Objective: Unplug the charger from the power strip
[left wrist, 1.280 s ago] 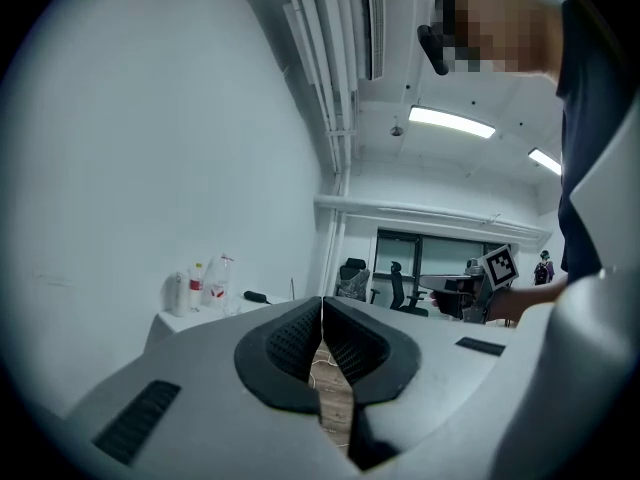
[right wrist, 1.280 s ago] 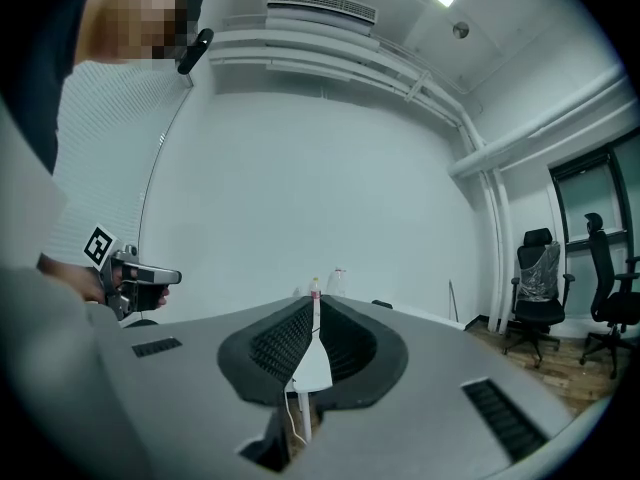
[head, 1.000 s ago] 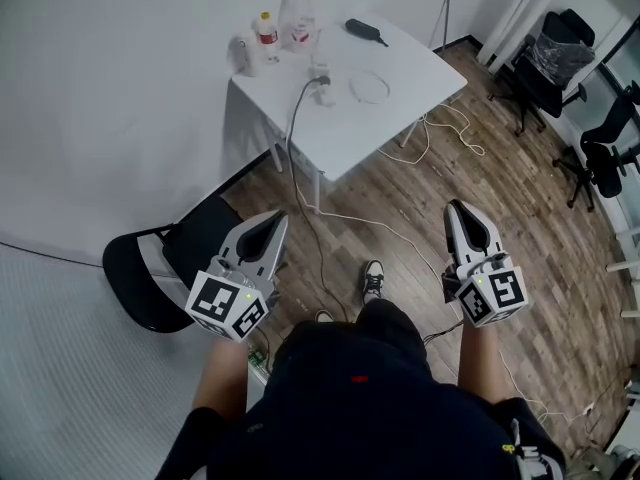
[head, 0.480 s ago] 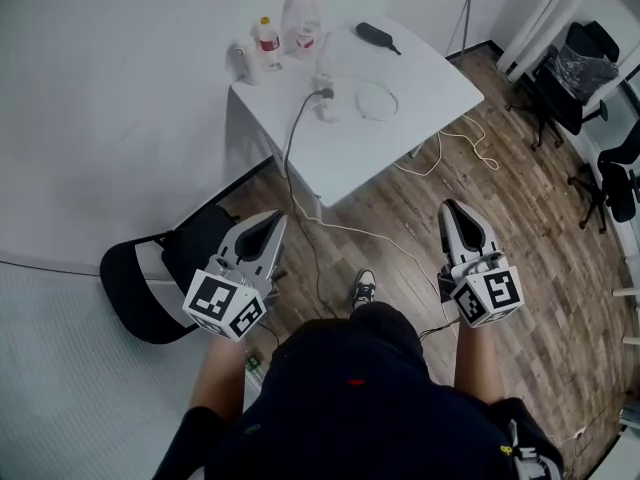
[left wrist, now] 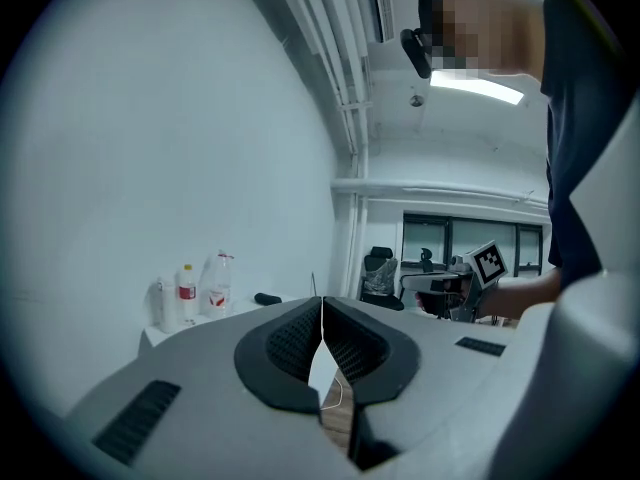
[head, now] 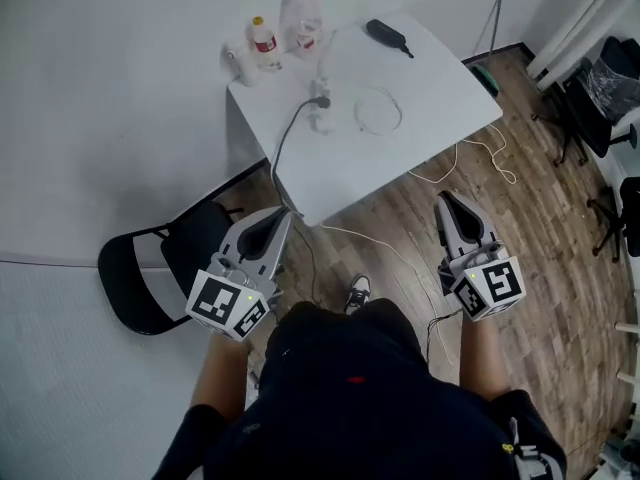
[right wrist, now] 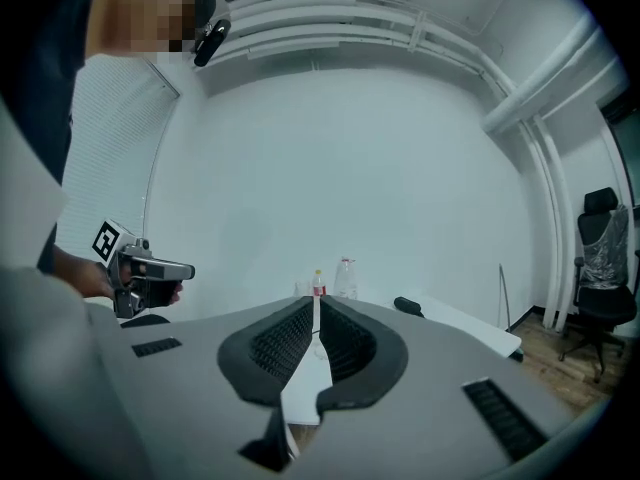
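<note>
Only the head view shows the charger (head: 321, 90), a white block on the white strip (head: 321, 116) at the middle of the table (head: 430, 83), with a coiled white cord (head: 378, 111) just beside it (block and strip are hard to tell apart). Both gripper views catch only the bottles (left wrist: 186, 293) at the table's back edge, contents unclear. The left gripper (head: 272, 226) and right gripper (head: 447, 204) hang short of the table, jaws clenched on nothing.

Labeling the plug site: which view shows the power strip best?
Head view: the power strip lies in full sight on the table, with a grey cable running off it. Both gripper views look low across the table, and the strip can't be made out in either.
</note>
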The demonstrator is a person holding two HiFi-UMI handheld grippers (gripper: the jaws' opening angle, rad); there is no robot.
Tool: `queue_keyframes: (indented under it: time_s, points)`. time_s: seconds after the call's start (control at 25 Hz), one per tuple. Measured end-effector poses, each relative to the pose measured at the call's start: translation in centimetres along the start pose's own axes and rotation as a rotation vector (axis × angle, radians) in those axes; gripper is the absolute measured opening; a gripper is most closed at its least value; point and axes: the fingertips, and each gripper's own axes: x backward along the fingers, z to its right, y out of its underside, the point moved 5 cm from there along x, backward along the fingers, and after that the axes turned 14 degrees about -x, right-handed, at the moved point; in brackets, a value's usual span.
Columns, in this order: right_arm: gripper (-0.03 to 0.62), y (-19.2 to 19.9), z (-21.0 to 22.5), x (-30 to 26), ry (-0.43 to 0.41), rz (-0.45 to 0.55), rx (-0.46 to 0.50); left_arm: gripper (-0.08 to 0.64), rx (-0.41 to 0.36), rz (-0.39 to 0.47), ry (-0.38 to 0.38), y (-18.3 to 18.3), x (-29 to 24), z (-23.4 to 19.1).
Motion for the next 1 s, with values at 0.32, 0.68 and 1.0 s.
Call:
queue_keyframes:
  time_s: [0.32, 0.68, 1.0]
  points:
    - [0.035, 0.7, 2.5, -3.2, -0.077, -0.026, -0.038, 0.023, 0.024, -0.039, -0.064, 0.0, -2.5, -1.1]
    - [0.037, 0.5, 3.3, -6.7, 0.012, -0.067, 0.044, 0.023, 0.035, -0.015, 0.005, 0.9, -7.3, -5.6]
    - [0.035, 0.0, 2.7, -15.7, 0.06, -0.124, 0.09, 0.023, 0.08, -0.001, 0.103, 3.6, -11.3, -14.4]
